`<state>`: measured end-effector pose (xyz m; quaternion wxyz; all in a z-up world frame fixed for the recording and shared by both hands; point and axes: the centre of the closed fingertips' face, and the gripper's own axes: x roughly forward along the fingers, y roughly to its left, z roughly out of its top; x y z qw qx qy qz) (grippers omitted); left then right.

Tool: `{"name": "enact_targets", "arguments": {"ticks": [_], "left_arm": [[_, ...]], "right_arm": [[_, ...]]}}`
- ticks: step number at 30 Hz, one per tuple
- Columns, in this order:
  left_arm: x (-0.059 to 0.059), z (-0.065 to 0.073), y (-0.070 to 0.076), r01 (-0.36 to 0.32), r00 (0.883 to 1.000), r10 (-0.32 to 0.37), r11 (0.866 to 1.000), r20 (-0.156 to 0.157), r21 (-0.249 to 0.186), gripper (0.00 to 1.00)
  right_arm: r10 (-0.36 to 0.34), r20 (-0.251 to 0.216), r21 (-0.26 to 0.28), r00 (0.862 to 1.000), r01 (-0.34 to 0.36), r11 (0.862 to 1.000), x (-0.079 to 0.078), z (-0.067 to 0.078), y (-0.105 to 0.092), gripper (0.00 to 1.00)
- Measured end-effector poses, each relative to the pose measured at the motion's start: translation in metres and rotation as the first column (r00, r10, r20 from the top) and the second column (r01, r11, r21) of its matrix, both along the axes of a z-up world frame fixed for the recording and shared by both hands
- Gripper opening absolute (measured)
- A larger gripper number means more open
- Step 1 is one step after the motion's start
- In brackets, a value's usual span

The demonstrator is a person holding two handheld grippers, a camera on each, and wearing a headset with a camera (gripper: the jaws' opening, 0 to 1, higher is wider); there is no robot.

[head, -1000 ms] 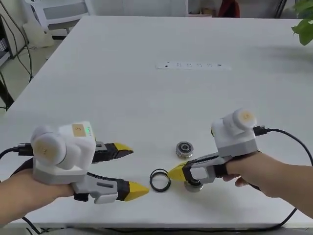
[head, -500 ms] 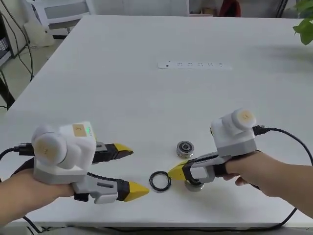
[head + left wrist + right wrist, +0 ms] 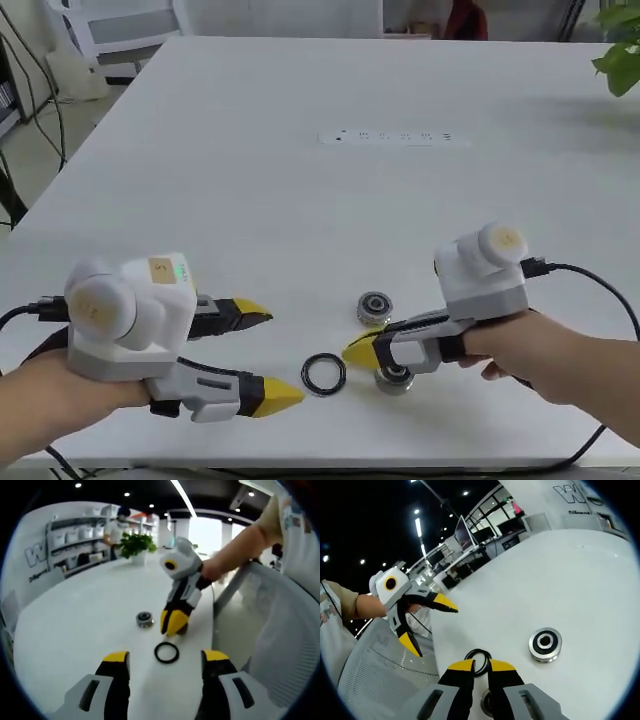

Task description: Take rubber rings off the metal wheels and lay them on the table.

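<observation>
A black rubber ring (image 3: pixel 324 373) lies flat on the white table (image 3: pixel 300 200), also seen as the ring (image 3: pixel 166 652) and the ring (image 3: pixel 477 660). My right gripper (image 3: pixel 352 350) is shut on a metal wheel (image 3: pixel 392 378), which rests on the table just right of the ring; the wheel (image 3: pixel 486 702) shows deep between the jaws. A second metal wheel (image 3: pixel 375 306), with a dark band round it, lies a little farther back; it is also the wheel (image 3: pixel 145 619) and the wheel (image 3: pixel 545 644). My left gripper (image 3: pixel 272 353) is open, left of the ring, with nothing in it.
A white power strip (image 3: pixel 392 136) lies at mid-table, far beyond the work. A green plant (image 3: pixel 620 50) stands at the far right corner. The table's near edge runs just under both hands. A cable (image 3: pixel 590 280) trails from the right gripper.
</observation>
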<state>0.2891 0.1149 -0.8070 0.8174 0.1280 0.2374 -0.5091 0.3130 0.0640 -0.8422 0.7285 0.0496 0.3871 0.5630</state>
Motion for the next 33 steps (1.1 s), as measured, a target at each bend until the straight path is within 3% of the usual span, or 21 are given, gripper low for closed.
{"name": "enact_targets", "arguments": {"ticks": [20, 33], "left_arm": [[0.008, 0.029, -0.006, -0.042, 0.998, 0.043, 0.998, 0.038, -0.037, 0.61], [0.006, 0.044, -0.010, -0.042, 0.997, 0.044, 0.998, 0.064, -0.041, 0.65]], "right_arm": [[-0.027, 0.108, 0.073, 0.994, 0.019, 0.997, 0.004, 0.039, -0.012, 0.24], [-0.082, 0.226, 0.101, 0.971, 0.061, 0.993, 0.010, 0.064, -0.042, 0.41]]}}
